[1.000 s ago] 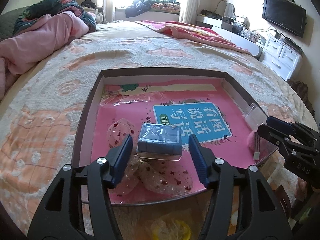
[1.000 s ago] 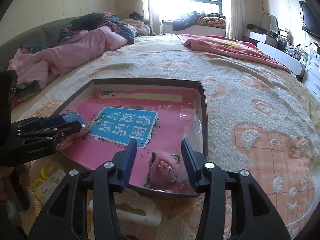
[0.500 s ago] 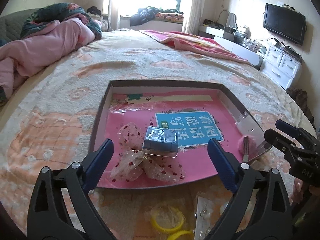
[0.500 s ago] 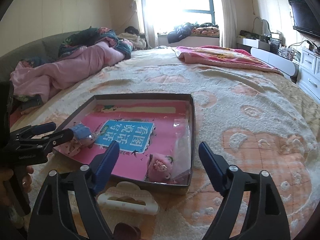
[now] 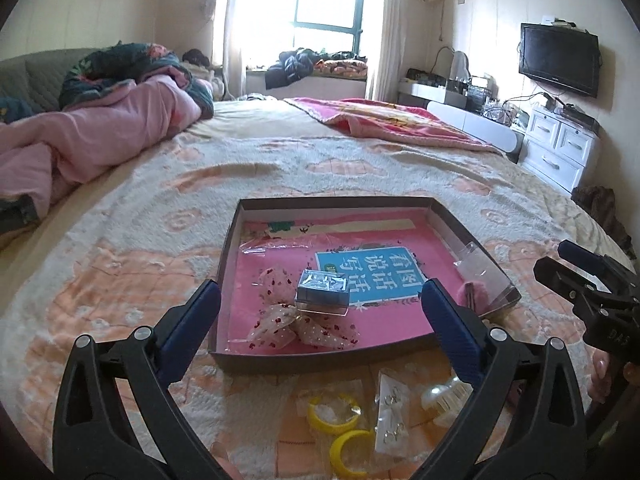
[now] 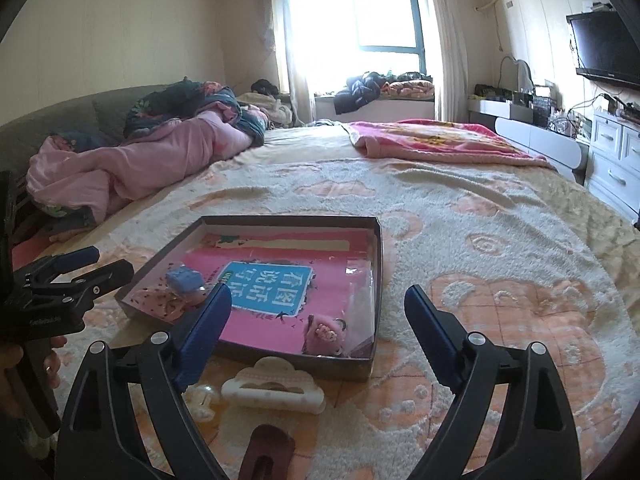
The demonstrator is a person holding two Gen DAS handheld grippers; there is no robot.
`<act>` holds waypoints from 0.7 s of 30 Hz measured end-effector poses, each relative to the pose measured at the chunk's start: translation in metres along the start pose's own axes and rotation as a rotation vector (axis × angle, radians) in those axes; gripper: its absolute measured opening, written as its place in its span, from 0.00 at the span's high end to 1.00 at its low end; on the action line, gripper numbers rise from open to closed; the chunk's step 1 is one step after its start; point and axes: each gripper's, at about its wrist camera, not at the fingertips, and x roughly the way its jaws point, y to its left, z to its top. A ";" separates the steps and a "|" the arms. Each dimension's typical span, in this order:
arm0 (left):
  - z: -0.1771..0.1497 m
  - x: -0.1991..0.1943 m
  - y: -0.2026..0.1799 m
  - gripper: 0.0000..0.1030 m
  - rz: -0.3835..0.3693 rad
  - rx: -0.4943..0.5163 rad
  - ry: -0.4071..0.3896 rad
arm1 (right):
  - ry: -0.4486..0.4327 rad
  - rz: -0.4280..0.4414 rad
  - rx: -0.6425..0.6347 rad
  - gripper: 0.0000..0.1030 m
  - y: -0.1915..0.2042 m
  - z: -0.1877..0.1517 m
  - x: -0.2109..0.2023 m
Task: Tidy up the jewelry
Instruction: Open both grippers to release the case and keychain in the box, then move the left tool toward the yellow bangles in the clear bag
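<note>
Both the left gripper (image 5: 320, 316) and right gripper (image 6: 318, 312) hover wide open, empty, over a patterned bedspread (image 5: 120, 264) in a sunlit bedroom.

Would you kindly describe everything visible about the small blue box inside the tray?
The small blue box looks like a blue block in a clear, glossy plastic case. It lies flat on the pink lining of the shallow brown tray, overlapping the blue printed label's corner and resting against the sheer dotted bow. Neither gripper touches it.
</note>
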 end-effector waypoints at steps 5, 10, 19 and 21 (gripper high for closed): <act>-0.004 -0.014 -0.001 0.11 0.007 0.005 -0.019 | -0.008 0.014 -0.010 0.17 0.006 -0.005 -0.013; -0.009 -0.024 0.000 0.11 0.017 0.004 -0.040 | -0.015 0.022 -0.027 0.17 0.011 -0.009 -0.025; -0.020 -0.038 -0.002 0.11 0.021 0.013 -0.049 | -0.007 0.053 -0.073 0.17 0.028 -0.021 -0.041; -0.022 -0.040 -0.002 0.11 0.020 0.015 -0.044 | -0.001 0.062 -0.081 0.17 0.032 -0.024 -0.043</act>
